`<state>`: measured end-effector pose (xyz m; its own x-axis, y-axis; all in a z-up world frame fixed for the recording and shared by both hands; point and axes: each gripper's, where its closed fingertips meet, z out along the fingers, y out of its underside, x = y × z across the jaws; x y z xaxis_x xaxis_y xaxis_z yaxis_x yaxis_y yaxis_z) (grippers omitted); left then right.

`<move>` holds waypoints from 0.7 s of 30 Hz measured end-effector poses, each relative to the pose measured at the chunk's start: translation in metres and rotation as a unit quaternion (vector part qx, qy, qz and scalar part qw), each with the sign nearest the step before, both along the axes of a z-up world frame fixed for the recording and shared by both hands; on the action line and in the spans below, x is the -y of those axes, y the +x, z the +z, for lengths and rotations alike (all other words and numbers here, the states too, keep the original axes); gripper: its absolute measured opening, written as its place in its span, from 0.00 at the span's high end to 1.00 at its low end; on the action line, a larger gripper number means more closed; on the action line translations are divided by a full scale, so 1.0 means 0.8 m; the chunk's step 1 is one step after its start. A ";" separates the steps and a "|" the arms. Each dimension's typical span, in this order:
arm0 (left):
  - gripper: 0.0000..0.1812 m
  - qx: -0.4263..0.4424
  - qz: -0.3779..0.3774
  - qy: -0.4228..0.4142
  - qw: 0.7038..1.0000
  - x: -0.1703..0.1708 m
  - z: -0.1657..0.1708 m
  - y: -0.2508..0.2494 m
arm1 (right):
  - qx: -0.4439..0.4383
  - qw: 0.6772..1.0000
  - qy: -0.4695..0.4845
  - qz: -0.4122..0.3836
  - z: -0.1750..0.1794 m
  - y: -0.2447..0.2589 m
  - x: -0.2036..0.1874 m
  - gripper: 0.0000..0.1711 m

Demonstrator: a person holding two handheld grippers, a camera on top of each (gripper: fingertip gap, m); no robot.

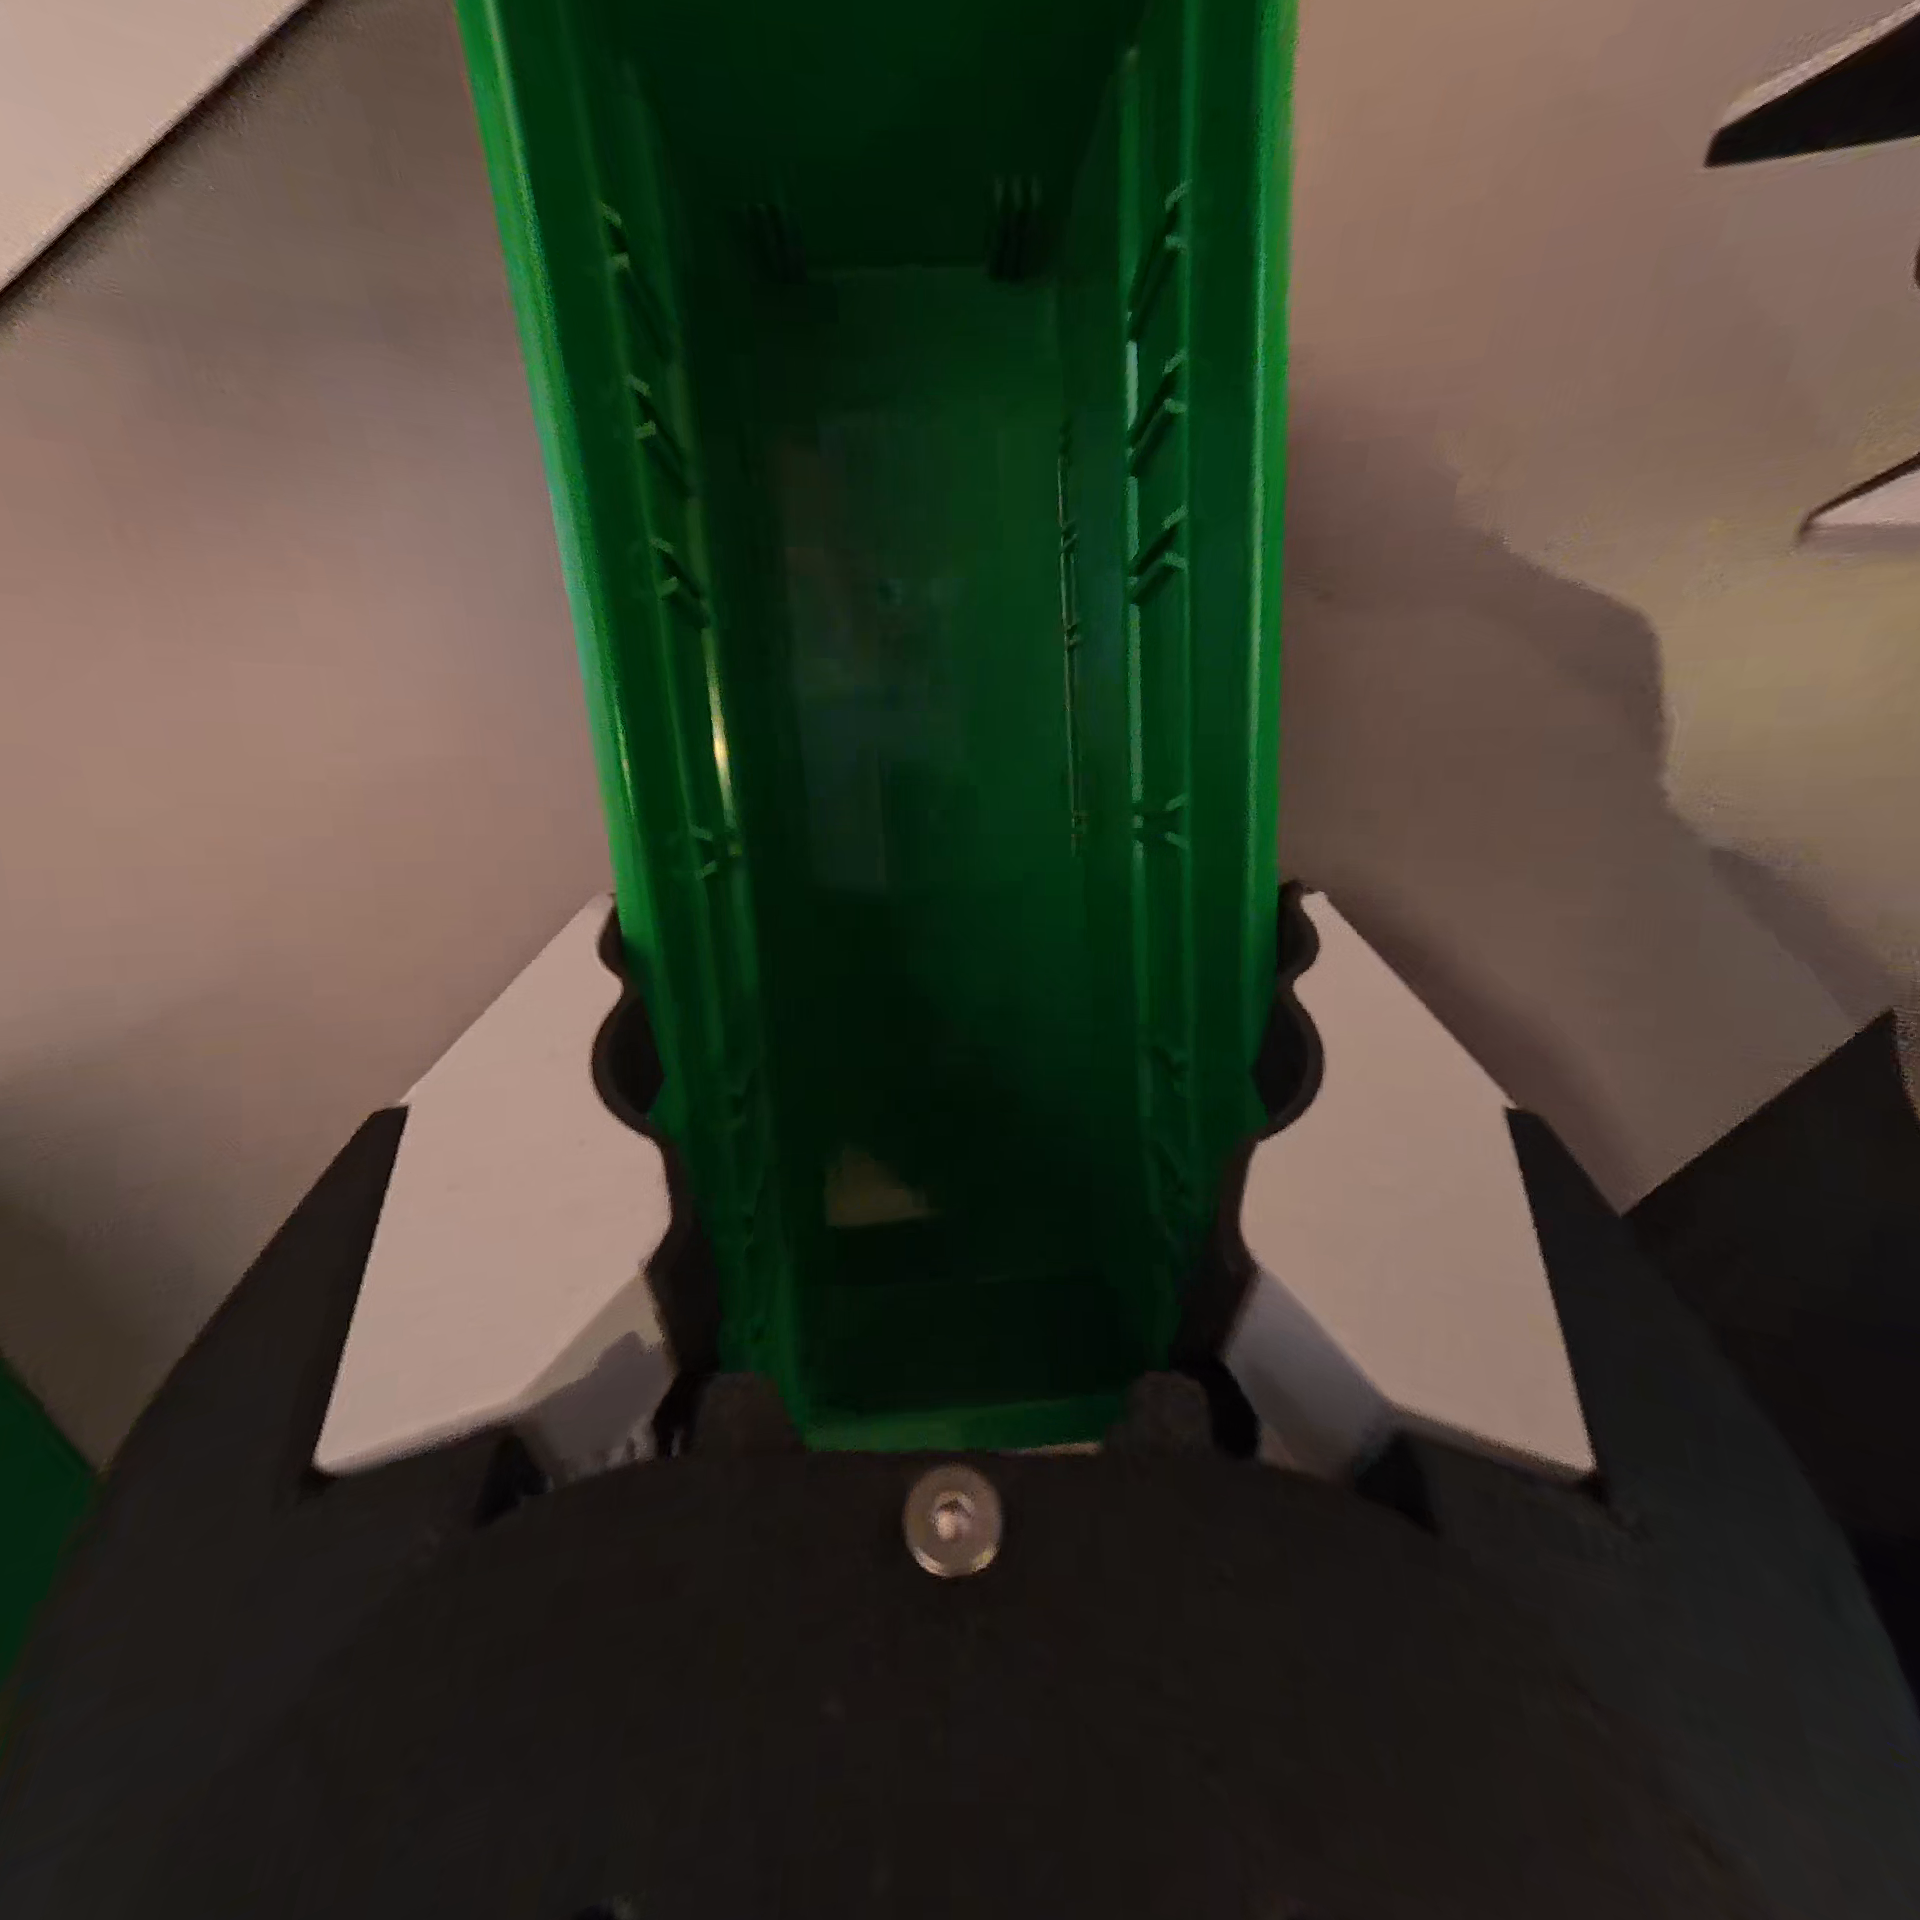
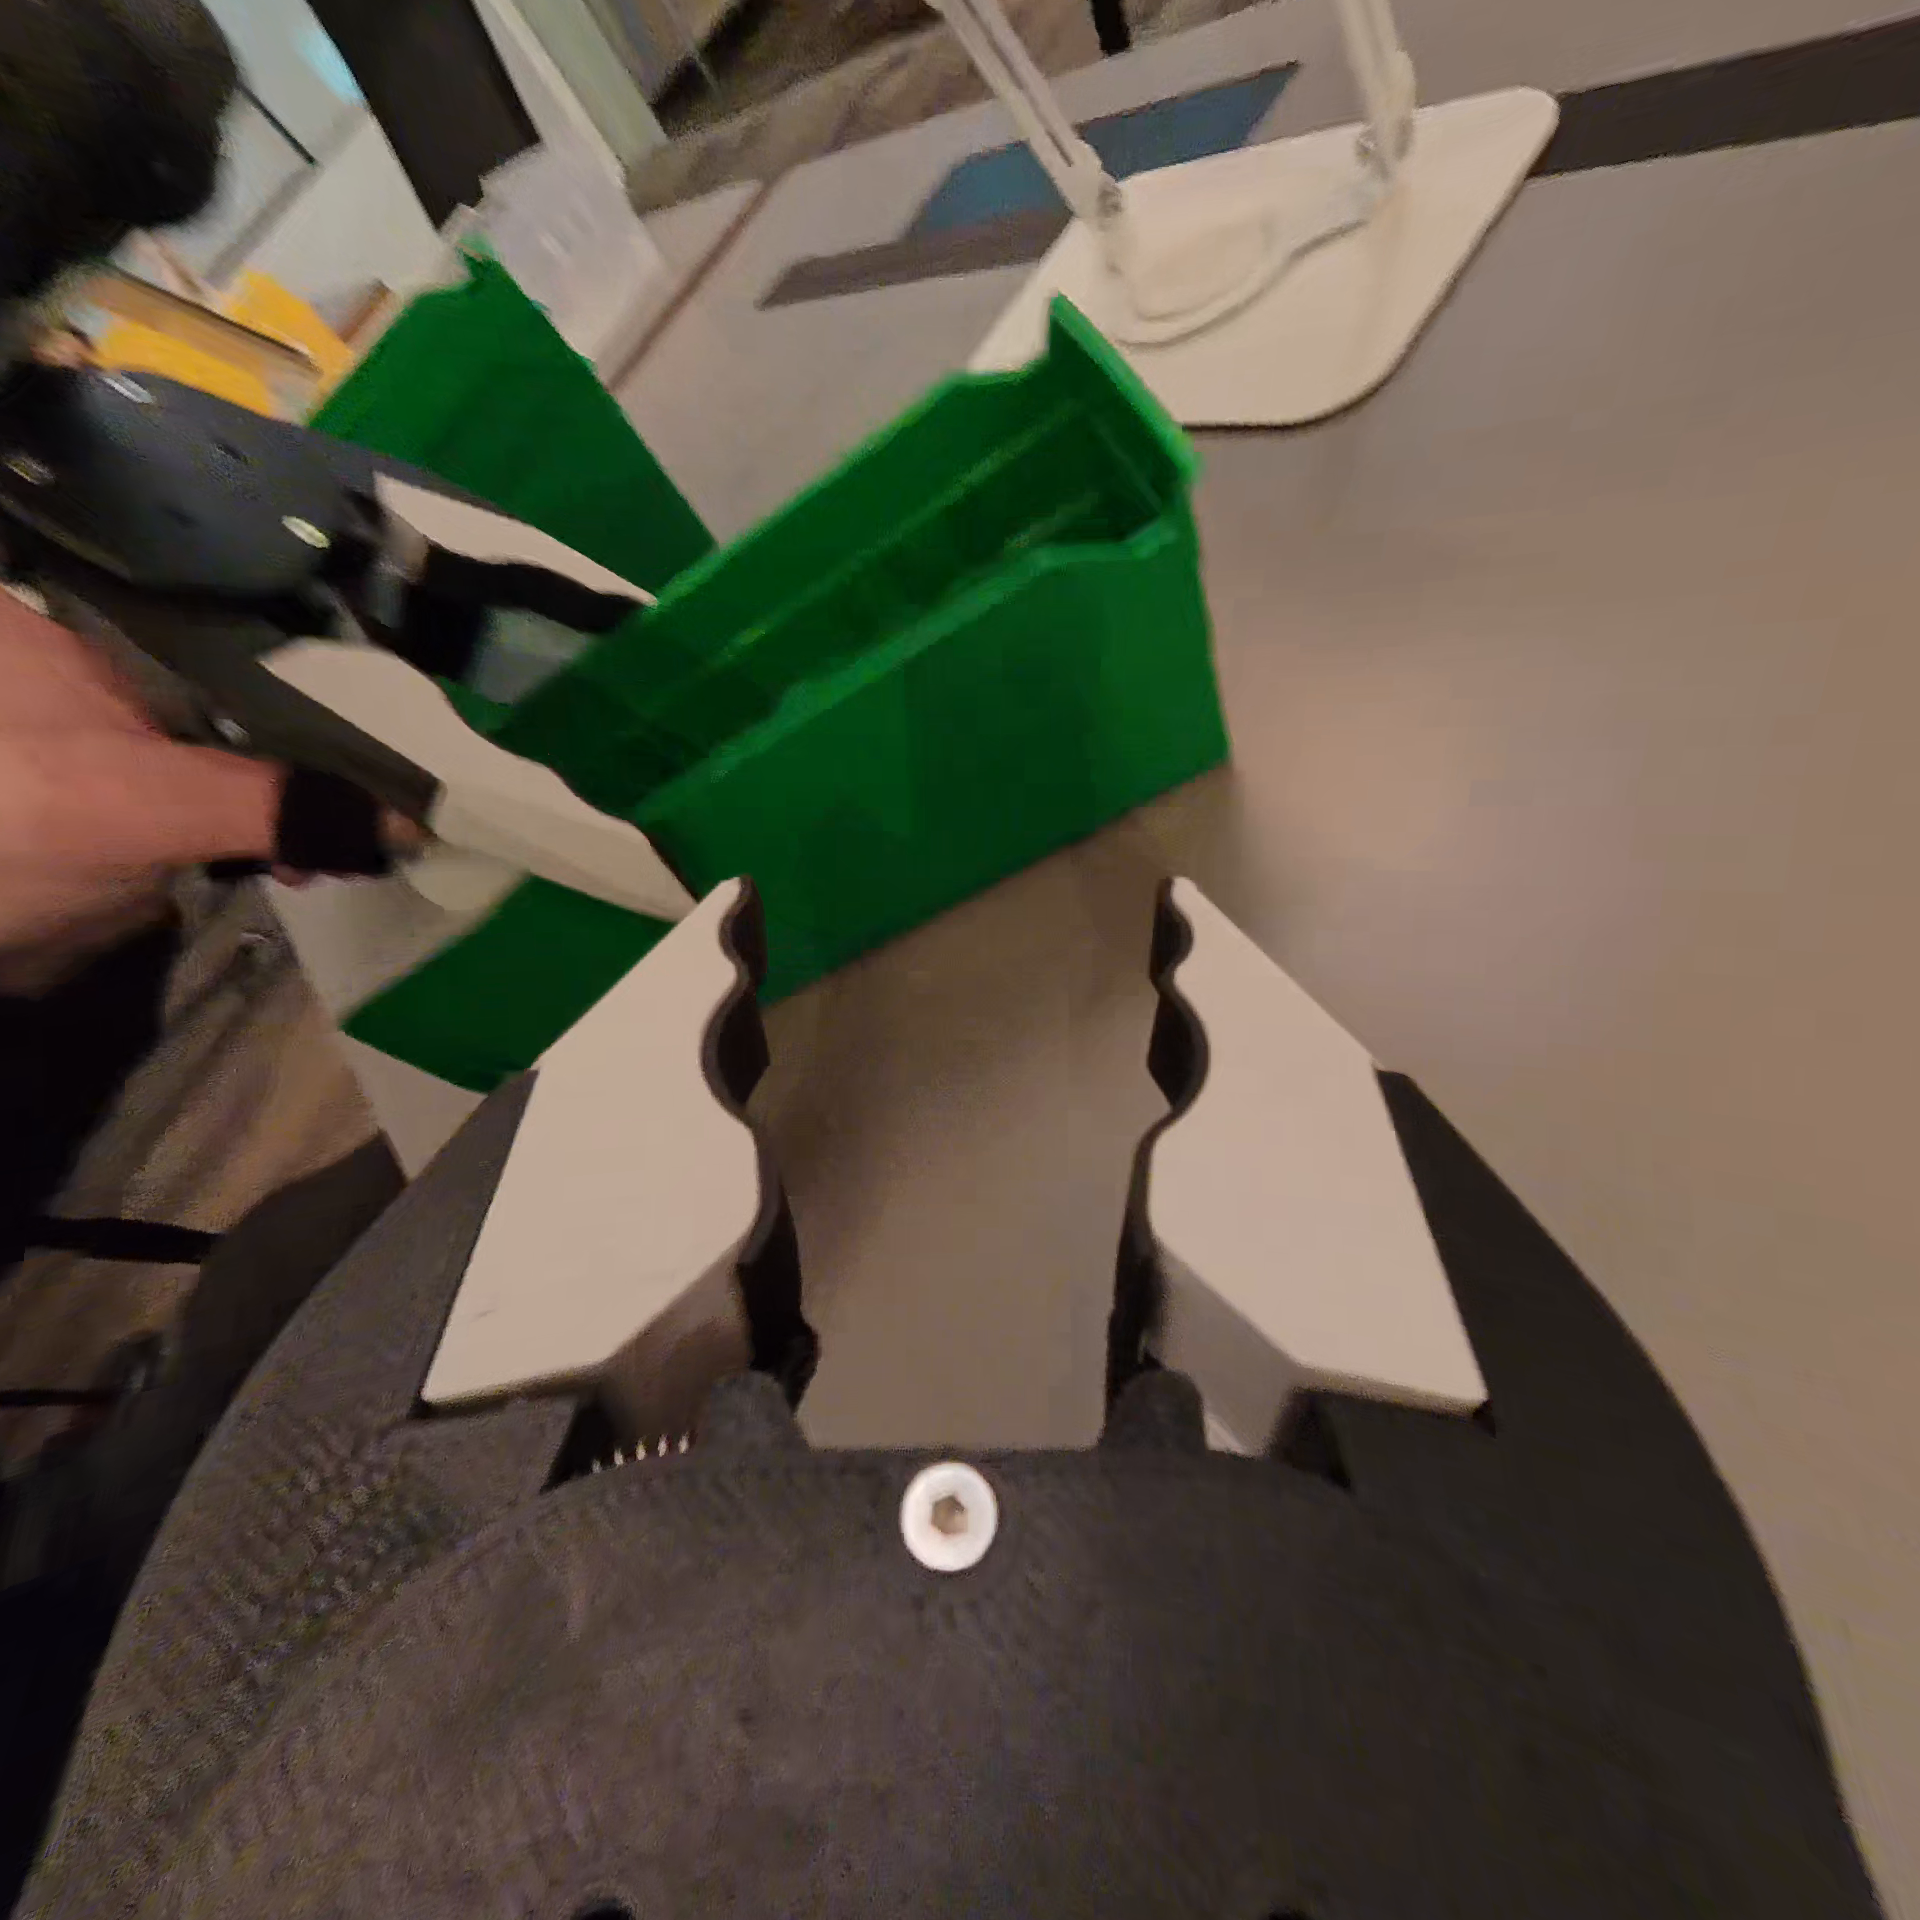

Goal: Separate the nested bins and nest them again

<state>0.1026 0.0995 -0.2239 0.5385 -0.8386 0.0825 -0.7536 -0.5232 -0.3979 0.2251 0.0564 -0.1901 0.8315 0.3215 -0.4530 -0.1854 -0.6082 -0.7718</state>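
Note:
My left gripper (image 1: 951, 914) is shut on a narrow green bin (image 1: 914, 675), with a finger (image 1: 623, 1039) pressing on each long side; I look down into its dark inside. In the right wrist view the left gripper (image 2: 665, 748) holds this bin (image 2: 987, 520) tilted, partly inside a second green bin (image 2: 956, 790) on the grey table (image 2: 1558, 831). A third green bin (image 2: 499, 436) stands behind them. My right gripper (image 2: 956, 904) is open and empty, just in front of the outer bin's near wall.
A white stand base (image 2: 1299, 260) with two thin white legs stands on the table behind the bins. A person's hand (image 2: 94, 810) holds the left gripper at the left edge. Bare table spreads to the right.

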 end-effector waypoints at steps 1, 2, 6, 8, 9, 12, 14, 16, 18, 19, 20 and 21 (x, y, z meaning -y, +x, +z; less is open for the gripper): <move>0.33 0.002 -0.002 -0.003 1.000 0.006 0.001 0.005 | -0.013 1.000 0.003 0.001 0.008 -0.010 -0.001 0.56; 0.31 0.018 -0.001 -0.019 1.000 0.015 0.005 0.014 | -0.019 1.000 -0.001 0.000 0.011 -0.018 -0.003 0.55; 0.27 0.056 -0.019 -0.067 0.996 0.054 0.008 0.038 | -0.013 0.999 -0.045 0.013 0.004 -0.049 -0.001 0.51; 0.27 0.068 -0.033 -0.088 0.993 0.073 0.012 0.046 | 0.008 0.998 -0.067 0.016 -0.009 -0.052 0.002 0.53; 0.27 0.086 -0.038 -0.108 0.990 0.084 0.017 0.053 | 0.018 0.997 -0.075 0.019 -0.015 -0.052 0.004 0.56; 0.27 0.119 -0.072 -0.139 0.980 0.114 0.023 0.071 | 0.069 0.994 -0.085 0.008 -0.026 -0.034 0.005 0.68; 0.26 0.128 -0.087 -0.138 0.978 0.124 0.023 0.078 | 0.111 0.990 -0.084 0.004 -0.027 -0.014 0.005 0.82; 0.29 0.141 -0.101 -0.145 0.974 0.133 0.028 0.079 | 0.132 0.987 -0.090 0.007 -0.027 -0.001 0.007 0.88; 0.29 0.136 -0.109 -0.152 0.973 0.142 0.034 0.068 | 0.151 0.984 -0.099 0.013 -0.028 0.009 0.011 0.91; 0.29 0.125 -0.112 -0.136 0.976 0.141 0.041 0.055 | 0.171 0.980 -0.103 0.012 -0.029 0.017 0.013 0.93; 0.29 0.116 -0.110 -0.106 0.982 0.132 0.051 0.039 | 0.185 0.977 -0.104 0.012 -0.029 0.024 0.015 0.93; 0.29 0.110 -0.102 -0.080 0.985 0.121 0.065 0.019 | 0.189 0.976 -0.105 0.011 -0.028 0.031 0.016 0.93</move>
<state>0.1177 0.0029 -0.1722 0.3144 -0.8939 0.3195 -0.7538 -0.4396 -0.4884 0.2502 0.0436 -0.2127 0.9459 0.2743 -0.1732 0.1032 -0.7607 -0.6409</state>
